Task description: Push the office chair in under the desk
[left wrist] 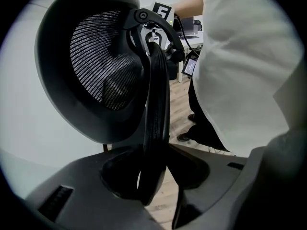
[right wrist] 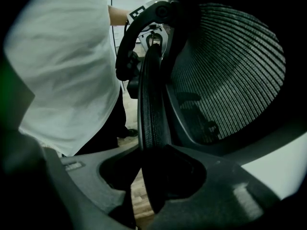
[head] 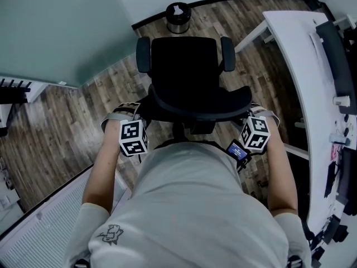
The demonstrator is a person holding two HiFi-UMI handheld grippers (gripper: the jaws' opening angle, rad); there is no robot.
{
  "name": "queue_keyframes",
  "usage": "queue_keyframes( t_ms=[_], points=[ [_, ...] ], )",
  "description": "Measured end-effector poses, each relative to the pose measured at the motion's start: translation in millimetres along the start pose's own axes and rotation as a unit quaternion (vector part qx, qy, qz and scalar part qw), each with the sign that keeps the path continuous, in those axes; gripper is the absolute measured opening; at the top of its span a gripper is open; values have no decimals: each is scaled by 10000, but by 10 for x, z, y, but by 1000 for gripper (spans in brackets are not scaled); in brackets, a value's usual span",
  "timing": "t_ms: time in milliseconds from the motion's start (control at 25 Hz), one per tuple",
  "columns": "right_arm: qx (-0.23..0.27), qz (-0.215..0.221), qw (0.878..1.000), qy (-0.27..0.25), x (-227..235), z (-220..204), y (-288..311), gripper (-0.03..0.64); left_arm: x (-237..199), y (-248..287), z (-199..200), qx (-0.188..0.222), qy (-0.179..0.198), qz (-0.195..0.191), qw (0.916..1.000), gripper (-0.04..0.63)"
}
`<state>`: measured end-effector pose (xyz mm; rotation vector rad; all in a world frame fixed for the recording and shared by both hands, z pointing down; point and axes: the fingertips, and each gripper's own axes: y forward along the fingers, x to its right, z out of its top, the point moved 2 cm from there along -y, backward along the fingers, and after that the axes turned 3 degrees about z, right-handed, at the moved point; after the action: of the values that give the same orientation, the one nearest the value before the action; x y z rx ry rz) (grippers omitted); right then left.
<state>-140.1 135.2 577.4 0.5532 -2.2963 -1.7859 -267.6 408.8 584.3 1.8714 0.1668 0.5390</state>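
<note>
Two holds: left claw [left wrist: 156, 166], right claw [right wrist: 154, 169] clamped on office chair [head: 187, 71] backrest | desk [head: 304, 66] right | bin [head: 178, 17] ahead

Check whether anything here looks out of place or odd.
The black mesh-backed office chair stands out on the wood floor, side-on to the curved white desk, not tucked under it. The left gripper and right gripper each clamp its backrest rim. Nothing looks spilled or damaged.
</note>
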Motion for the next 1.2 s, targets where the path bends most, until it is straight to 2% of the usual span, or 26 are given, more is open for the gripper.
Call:
queue_keyframes(
  t_ms=[440,600,1200],
  points=[
    [-42,-121,9985,536,-352,-416,-138,138,71,128,464,70,787,-581,9952,147],
    [-36,-215,9979,615,-386,-597,-191,140,62,187,651,35,947,-769,9925,147],
    [-43,-442,9916,1217,-258,-1164,-311,130,-506,585,1266,-207,1340,-527,9894,147]
  ],
)
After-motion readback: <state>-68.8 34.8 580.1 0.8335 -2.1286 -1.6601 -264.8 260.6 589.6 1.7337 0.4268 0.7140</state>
